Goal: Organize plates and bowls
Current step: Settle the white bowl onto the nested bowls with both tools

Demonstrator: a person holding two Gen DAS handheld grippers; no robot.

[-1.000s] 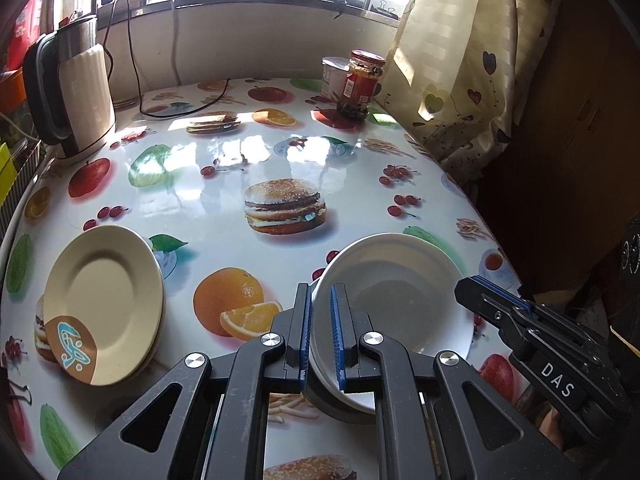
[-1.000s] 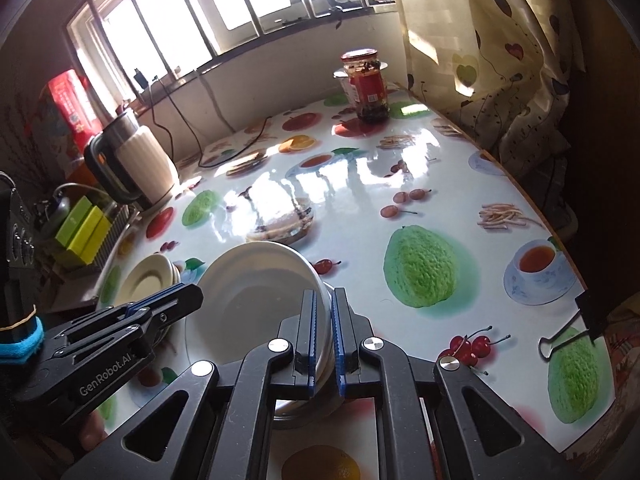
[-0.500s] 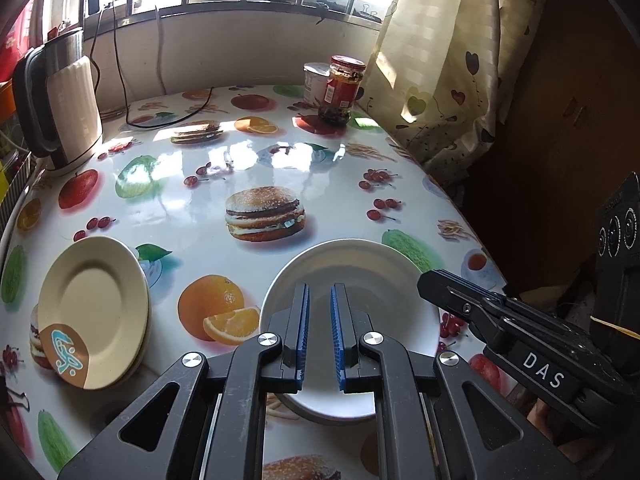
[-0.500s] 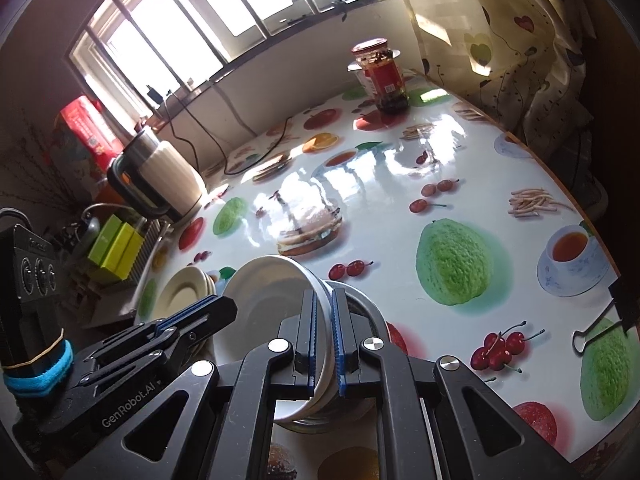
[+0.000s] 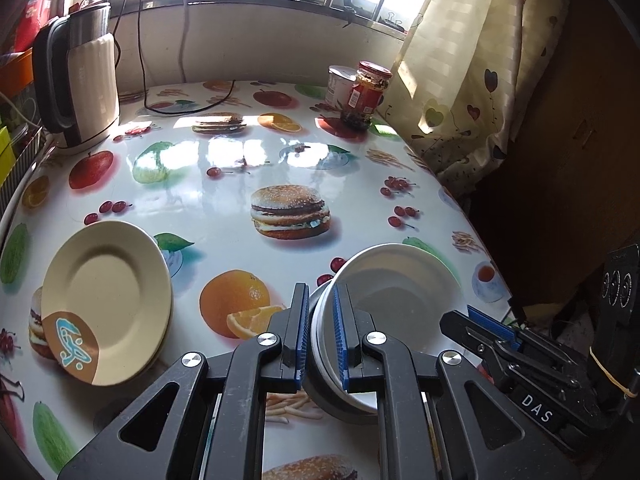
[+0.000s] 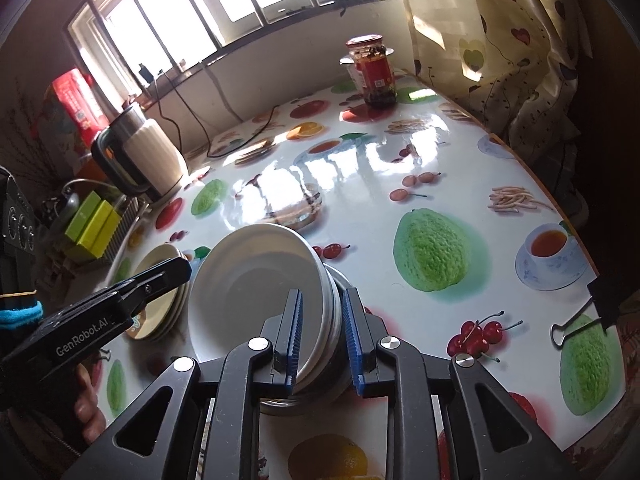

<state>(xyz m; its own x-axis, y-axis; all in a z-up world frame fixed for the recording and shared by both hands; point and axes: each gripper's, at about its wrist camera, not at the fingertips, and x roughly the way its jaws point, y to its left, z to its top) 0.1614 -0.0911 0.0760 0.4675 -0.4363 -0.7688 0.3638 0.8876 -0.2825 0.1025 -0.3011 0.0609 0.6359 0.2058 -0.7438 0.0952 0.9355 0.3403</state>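
White bowls (image 5: 396, 292) are seen stacked on the fruit-printed tabletop (image 5: 224, 200), near its front edge. The stack's left rim is clamped between the closed jaws of the left gripper (image 5: 320, 336). At its right rim, the right gripper (image 6: 323, 338) is seen with jaws that have just been opening, their pads parted around it. Cream plates (image 5: 106, 300) are stacked well to the left.

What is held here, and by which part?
The left gripper pinches the white bowl by its left rim. The jaws of the right gripper have just been opening; the bowl's right rim stands between them, unpressed.
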